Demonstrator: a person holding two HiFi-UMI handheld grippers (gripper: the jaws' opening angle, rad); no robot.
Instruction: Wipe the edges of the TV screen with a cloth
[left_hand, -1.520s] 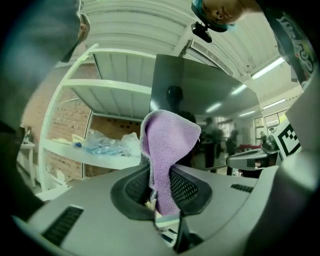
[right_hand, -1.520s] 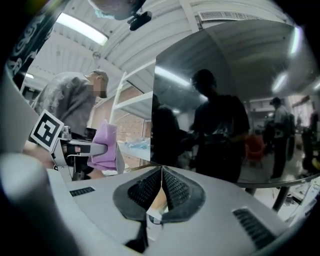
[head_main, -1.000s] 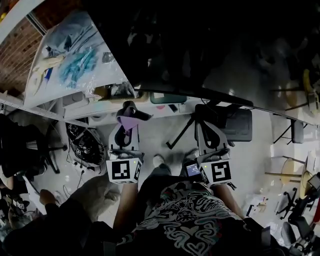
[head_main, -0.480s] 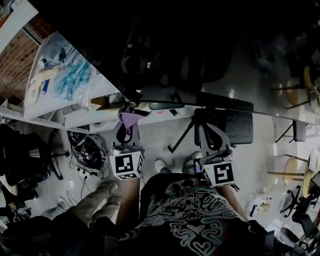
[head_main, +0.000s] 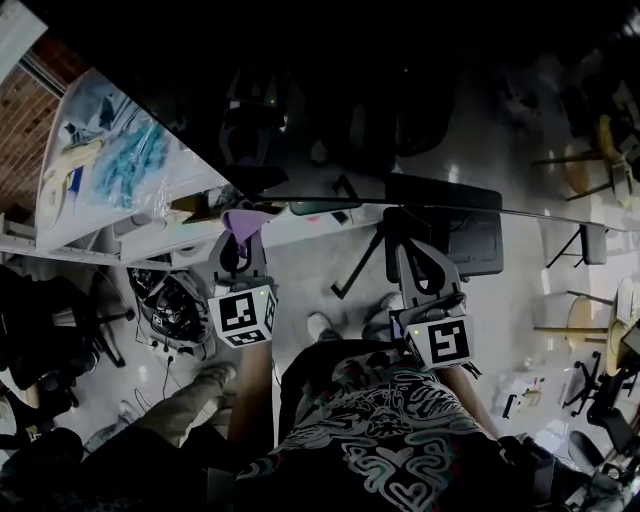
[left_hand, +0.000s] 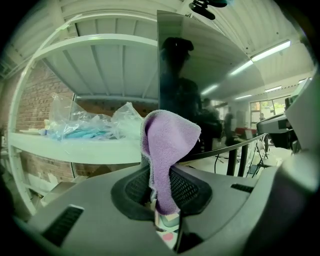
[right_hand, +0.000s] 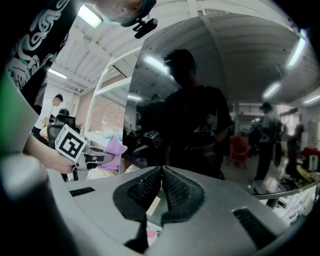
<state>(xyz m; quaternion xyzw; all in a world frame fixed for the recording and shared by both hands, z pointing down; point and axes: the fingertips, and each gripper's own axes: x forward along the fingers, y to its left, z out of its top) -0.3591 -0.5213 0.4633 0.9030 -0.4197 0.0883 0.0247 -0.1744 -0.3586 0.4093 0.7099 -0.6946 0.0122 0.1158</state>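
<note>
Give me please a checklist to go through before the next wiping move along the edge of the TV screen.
1. Cloth held: ok. The left claw is shut on the purple cloth, which sticks out past its tips.
2. Cloth at the edge: ok. In the head view it sits by the lower left corner of the TV screen.
3. Cloth touching the screen: cannot tell.
4. Right claw empty: ok. Its jaws are together with nothing between them.
5. Room on the left side: cannot tell. The shelf with plastic bags stands close beside the screen.
</note>
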